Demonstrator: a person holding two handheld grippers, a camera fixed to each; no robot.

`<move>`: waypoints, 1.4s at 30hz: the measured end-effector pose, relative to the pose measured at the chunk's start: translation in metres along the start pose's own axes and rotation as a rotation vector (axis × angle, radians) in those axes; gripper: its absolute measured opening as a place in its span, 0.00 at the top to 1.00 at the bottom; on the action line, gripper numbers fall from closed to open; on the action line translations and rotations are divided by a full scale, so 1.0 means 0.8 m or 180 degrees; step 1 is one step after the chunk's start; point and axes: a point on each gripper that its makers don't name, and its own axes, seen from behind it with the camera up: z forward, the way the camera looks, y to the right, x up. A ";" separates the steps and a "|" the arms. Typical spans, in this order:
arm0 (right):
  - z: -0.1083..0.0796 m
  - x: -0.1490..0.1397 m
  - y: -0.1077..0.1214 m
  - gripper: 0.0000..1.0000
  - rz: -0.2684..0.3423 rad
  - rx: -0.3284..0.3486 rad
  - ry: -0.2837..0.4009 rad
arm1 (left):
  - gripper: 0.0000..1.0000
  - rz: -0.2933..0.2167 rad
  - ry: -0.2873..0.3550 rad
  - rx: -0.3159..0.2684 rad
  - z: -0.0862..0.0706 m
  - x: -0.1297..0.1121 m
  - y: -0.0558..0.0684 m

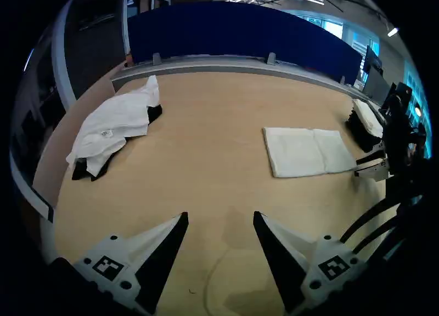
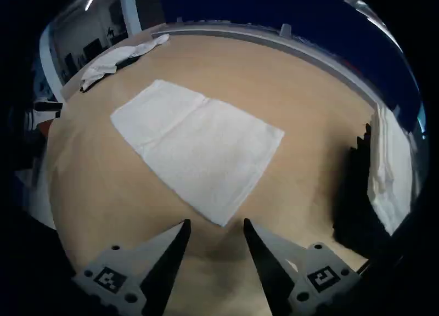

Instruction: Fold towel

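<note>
A pale wooden table (image 1: 219, 151) takes up most of both views, with a dark blue partition (image 1: 241, 33) along its far edge.

The towel (image 2: 197, 146) is white and lies flat on the table in a rectangle with a crease across it. In the left gripper view it lies right of centre, well ahead of that gripper. In the right gripper view it spreads from the middle toward the far left, and its near corner sits between that gripper's two tips.

A loose pile (image 1: 112, 127) of white cloth over black cloth lies at the far left of the table, well apart from the towel. A neater stack (image 2: 387, 173) of white on black sits at the right edge.

The left gripper (image 1: 219, 214) hovers over bare table with its fingers spread apart and nothing between them. The right gripper (image 2: 217, 221) also has its fingers apart, either side of the towel's corner and not clamped on it. Whether the tips touch the cloth cannot be told.
</note>
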 end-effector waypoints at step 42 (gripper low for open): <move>0.004 0.012 0.011 0.97 -0.0039 -0.0091 0.0050 | 0.13 -0.0027 -0.0037 -0.0052 0.003 -0.006 0.013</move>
